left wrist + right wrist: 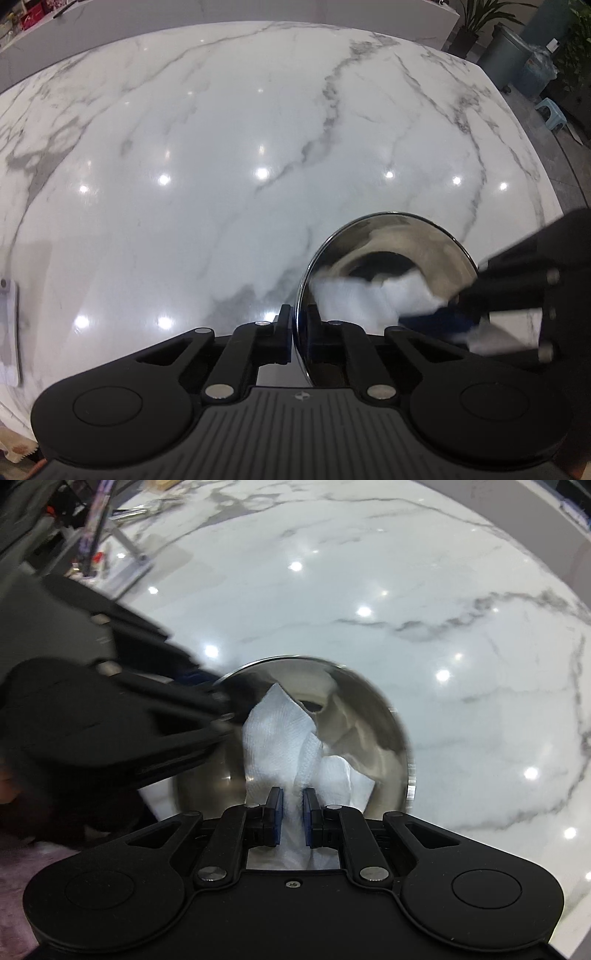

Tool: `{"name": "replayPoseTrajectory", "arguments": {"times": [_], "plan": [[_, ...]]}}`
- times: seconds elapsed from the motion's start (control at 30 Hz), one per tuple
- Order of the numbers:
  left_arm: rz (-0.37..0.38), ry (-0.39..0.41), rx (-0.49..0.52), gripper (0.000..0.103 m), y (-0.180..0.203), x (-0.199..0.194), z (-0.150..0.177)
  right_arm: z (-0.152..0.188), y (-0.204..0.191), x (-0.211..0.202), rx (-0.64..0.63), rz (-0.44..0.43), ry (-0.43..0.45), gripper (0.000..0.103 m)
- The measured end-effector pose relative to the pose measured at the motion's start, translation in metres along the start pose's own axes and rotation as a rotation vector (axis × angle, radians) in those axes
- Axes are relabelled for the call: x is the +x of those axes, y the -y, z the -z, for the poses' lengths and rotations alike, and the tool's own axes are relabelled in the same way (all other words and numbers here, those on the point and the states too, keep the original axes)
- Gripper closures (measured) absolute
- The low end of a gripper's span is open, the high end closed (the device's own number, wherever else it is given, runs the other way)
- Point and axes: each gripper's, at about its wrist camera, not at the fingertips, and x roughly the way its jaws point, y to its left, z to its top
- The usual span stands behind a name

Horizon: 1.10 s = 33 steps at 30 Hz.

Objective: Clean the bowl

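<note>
Holding crumpled paper towel (291, 746) inside steel bowl (373, 716), right fingers (275, 805) clamping it, left fingers (284, 325) pinching rim

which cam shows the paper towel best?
Right wrist: the paper towel fills mid-frame, pinched by the right gripper and spread inside the steel bowl. Left wrist shows only a blurred white patch behind the rim held by the left gripper.

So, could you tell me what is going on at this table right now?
A person is cleaning a steel bowl on the marble table with two handheld grippers. The left gripper is shut on the bowl's rim, steadying it. The right gripper is shut on a white paper towel whose free end lies inside the bowl. The bowl looks blurred, so wiping seems under way.
</note>
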Motion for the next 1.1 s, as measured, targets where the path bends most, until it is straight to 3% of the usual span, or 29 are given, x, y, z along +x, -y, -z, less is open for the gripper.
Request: {"name": "replayPoseTrajectory", "arguments": {"times": [0.2,0.5,0.7,0.83,0.97,1.03,1.1], "plan": [[-0.013,0.007,0.031,0.096,0.004,0.001,0.000,-0.003,-0.007,0.006,-0.050,0.037,-0.024,0.094],[-0.022,0.009,0.051,0.096,0.007,0.001,0.000,-0.004,-0.017,0.006,-0.173,0.258,-0.015,0.094],[-0.019,0.000,0.036,0.096,0.009,0.000,0.001,-0.004,-0.016,0.006,-0.174,0.257,-0.011,0.094],[0.004,-0.031,0.024,0.080,0.011,0.000,0.009,-0.003,-0.013,0.005,-0.166,0.250,-0.007,0.094],[0.026,-0.048,0.024,0.081,0.014,0.000,0.017,-0.002,-0.010,0.005,-0.156,0.240,-0.001,0.094],[0.020,-0.051,0.026,0.089,0.014,0.000,0.018,-0.002,-0.009,0.004,-0.148,0.234,0.001,0.094],[0.011,-0.045,0.028,0.089,0.013,0.001,0.017,-0.002,-0.007,0.004,-0.138,0.229,0.002,0.094]]}}
